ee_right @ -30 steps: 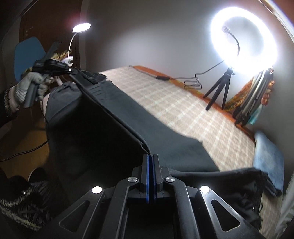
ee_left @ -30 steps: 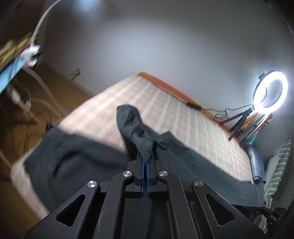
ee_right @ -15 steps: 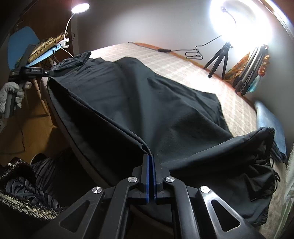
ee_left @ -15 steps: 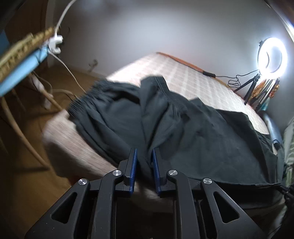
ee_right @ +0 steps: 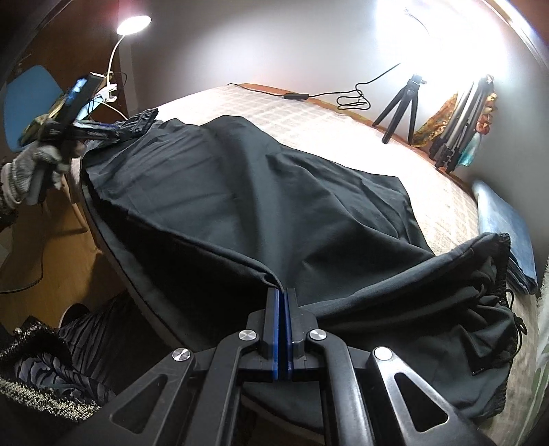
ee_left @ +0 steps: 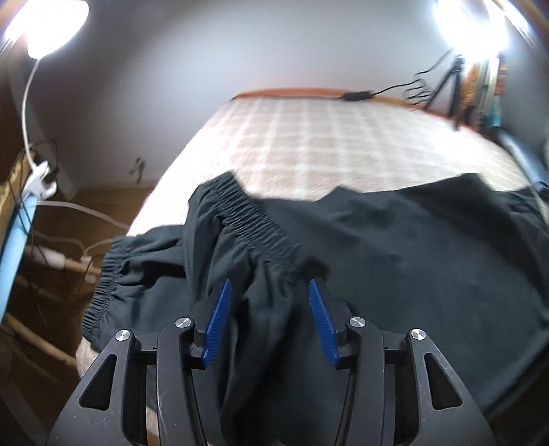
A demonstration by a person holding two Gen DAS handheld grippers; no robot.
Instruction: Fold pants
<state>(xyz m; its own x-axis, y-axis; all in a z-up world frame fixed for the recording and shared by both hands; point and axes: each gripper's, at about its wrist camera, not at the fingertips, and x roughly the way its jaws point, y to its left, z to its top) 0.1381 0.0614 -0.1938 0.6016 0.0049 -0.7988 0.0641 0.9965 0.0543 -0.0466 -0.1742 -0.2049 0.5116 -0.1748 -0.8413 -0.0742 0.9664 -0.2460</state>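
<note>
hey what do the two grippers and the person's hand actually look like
Both grippers, the left gripper and the right gripper, are black, with triangular cut-outs in the frame, silver round screws and ribbed blue pads on the jaws. The gloved hand wears a grey knit glove with a banded cuff.

Ring light point(ee_right: 456, 31) glare-washed; pants point(ee_right: 240, 192) lower edge hidden behind right claw point(ee_right: 282, 295).
</note>
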